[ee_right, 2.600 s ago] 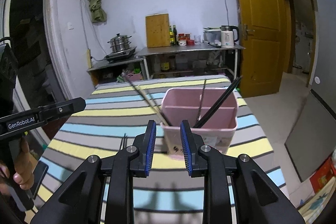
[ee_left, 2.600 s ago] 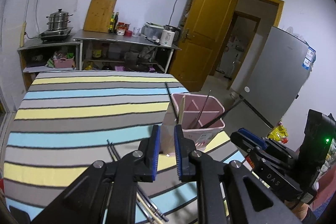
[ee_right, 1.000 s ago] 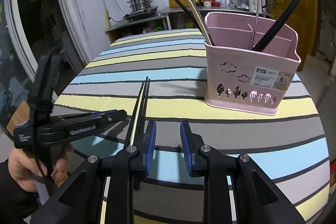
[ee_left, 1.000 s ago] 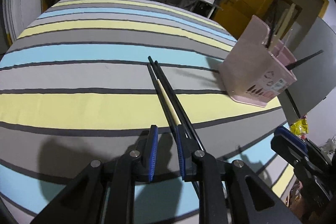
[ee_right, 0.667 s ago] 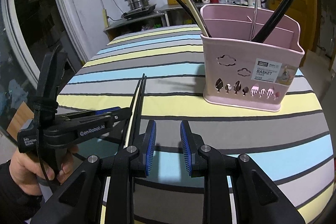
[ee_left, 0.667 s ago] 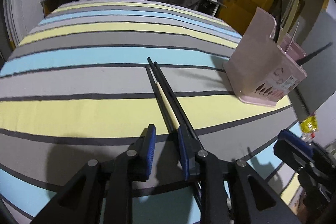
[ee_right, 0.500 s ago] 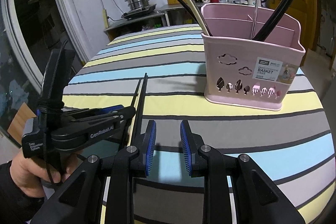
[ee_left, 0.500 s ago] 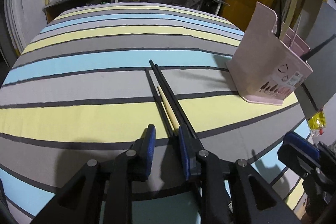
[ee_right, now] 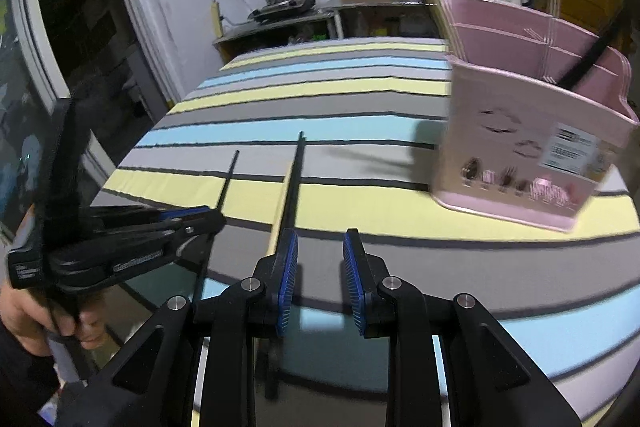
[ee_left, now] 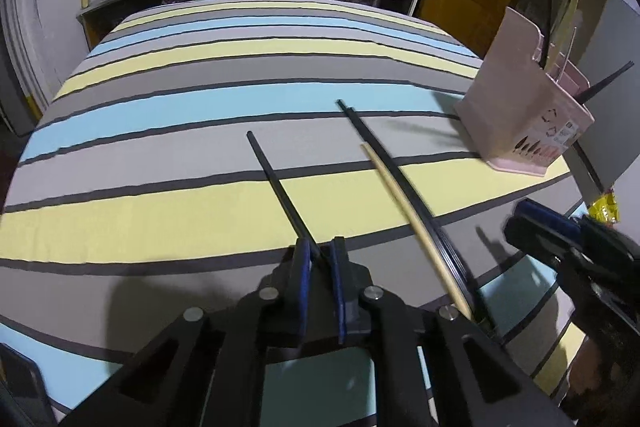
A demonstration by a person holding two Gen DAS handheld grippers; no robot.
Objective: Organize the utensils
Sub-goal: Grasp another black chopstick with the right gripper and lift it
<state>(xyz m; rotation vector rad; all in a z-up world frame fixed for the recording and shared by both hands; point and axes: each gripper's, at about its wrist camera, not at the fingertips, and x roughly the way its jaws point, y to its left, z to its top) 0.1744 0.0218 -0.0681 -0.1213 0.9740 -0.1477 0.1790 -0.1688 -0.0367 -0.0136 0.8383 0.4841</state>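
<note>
1. Now left hand-held gripper (ee_left: 320,259) is clamped on one black chopstick (ee_left: 276,183), rod pokes straight forward out of the jaws, looks lifted off the striped counter (ee_left: 160,131) but can't be sure
2. Two more utensils lie on the counter just right of it: pale wooden chopstick (ee_left: 404,207) touching a second black chopstick (ee_left: 392,167), long axes parallel, running away toward the far side
3. Right hand-held gripper (ee_right: 320,259) has jaws apart, nothing between them; the lying pair sits at its left finger (ee_right: 286,279), just off the gap, so it is the nearer hand for those
4. Pink basket (ee_right: 532,147) stands forward-right, well apart from the left hand-held gripper, already has sticks in it
5. Likely next: carry held stick rightward to the basket, tip it upright; right hand low, level, needs a small leftward shift to straddle the pair
</note>
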